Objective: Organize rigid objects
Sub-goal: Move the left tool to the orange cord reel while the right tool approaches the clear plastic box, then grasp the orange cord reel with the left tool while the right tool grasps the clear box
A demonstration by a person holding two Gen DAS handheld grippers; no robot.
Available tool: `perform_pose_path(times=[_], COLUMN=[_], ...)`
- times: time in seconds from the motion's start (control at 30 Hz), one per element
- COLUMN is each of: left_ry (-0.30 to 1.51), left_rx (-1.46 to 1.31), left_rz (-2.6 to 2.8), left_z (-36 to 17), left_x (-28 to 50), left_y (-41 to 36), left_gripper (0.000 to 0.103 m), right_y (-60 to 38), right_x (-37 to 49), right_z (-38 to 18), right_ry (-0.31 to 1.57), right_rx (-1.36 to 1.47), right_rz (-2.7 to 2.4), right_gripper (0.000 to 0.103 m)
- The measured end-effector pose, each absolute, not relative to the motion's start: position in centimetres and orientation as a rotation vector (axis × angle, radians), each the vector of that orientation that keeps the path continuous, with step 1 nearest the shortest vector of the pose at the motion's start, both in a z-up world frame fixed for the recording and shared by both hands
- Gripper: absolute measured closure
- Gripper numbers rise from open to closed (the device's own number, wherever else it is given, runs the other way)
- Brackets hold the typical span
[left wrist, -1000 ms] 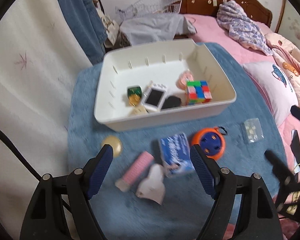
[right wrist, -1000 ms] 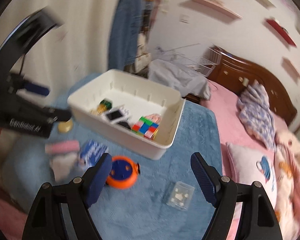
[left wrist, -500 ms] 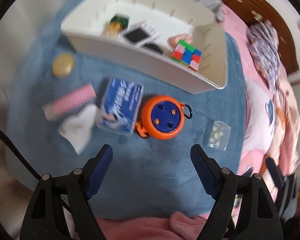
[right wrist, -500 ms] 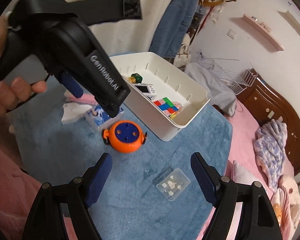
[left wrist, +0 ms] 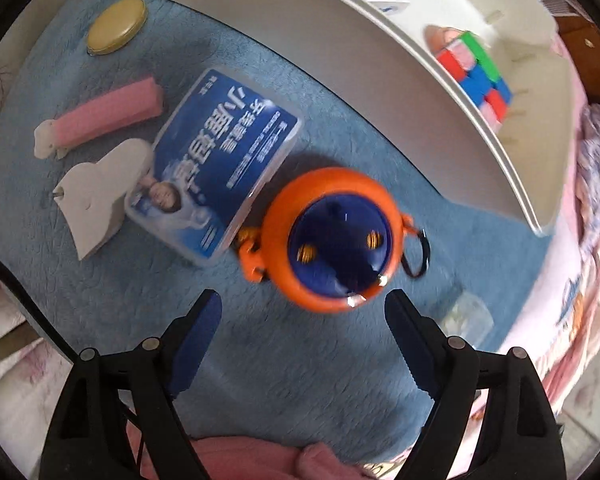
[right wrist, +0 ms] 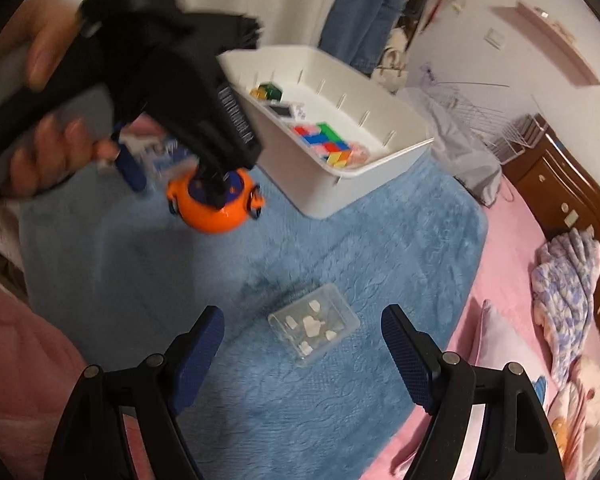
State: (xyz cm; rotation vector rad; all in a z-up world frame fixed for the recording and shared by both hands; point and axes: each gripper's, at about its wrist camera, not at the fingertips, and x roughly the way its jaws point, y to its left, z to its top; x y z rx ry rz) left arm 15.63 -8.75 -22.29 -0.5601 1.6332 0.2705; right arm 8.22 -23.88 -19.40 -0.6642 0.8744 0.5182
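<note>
Left hand-held gripper (left wrist: 302, 312) lowered over orange reel (left wrist: 334, 240), blue card box (left wrist: 220, 160) touching it

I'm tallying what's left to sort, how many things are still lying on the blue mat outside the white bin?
6: yellow disc, pink clip, white piece, blue card case, orange reel, clear box. More may be hidden.
</note>
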Motion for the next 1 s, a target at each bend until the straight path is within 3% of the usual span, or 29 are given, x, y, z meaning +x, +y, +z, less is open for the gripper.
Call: perform_pose_path(times=[0.4,1.0], left_ry=[1.697,1.737], left_rx=[-0.539,-0.552], left_rz=[0.397,0.501], left_z=[-24.0,-25.8], left_x=[18.1,18.6], left_y=[-9.5,-9.9], left_gripper=[0.006,0.009], right_y=[-24.4,-25.4], right_x=[10.3,13.2], right_z=[-24.7,-26.8], right_ry=[0.873,0.945], right_rx=[-0.8,-0.646], right_rz=[0.599,0.694], right_gripper=[0.022,0.021])
